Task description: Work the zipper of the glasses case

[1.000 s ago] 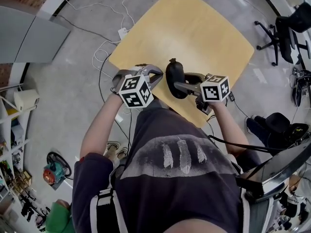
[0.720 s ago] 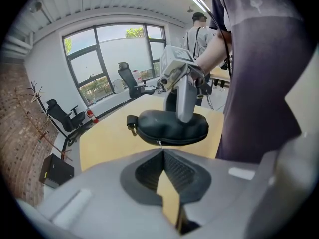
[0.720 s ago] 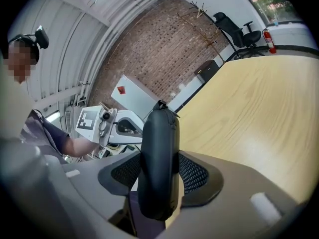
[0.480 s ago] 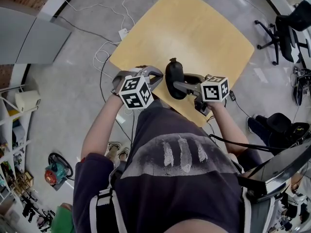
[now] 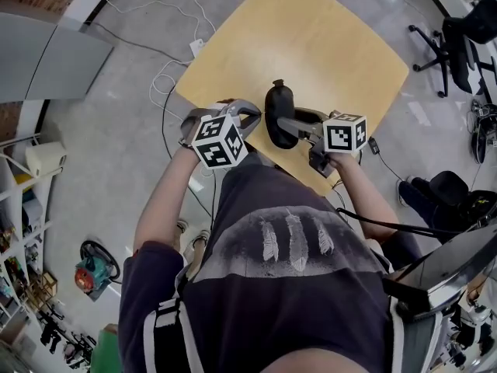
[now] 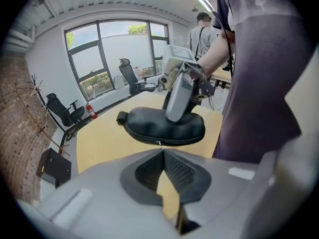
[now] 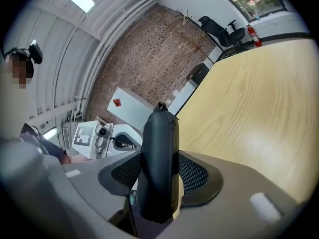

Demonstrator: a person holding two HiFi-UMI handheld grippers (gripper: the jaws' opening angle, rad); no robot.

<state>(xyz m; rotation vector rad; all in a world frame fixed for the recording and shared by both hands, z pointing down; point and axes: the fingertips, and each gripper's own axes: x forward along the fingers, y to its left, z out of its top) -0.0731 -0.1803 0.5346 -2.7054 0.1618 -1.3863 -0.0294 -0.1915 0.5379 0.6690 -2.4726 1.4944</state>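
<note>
A black zippered glasses case (image 5: 278, 115) hangs in the air over the near edge of the wooden table (image 5: 311, 45). My right gripper (image 5: 284, 125) is clamped across its middle, pads on both broad sides (image 7: 158, 168). The case stands on end in the right gripper view. My left gripper (image 5: 251, 119) sits just left of the case, jaws shut. In the left gripper view the case (image 6: 164, 126) lies crosswise ahead, and its small metal zipper pull (image 6: 159, 143) meets the closed fingertips of the left gripper (image 6: 162, 156).
Office chairs (image 5: 458, 53) stand at the right, white cables (image 5: 175, 76) trail on the floor left of the table, and shelving (image 5: 23, 208) lines the far left. A person (image 6: 202, 34) stands in the background of the left gripper view. My torso fills the lower head view.
Both grippers and the case have drifted together slightly farther over the table. Neither grip has changed.
</note>
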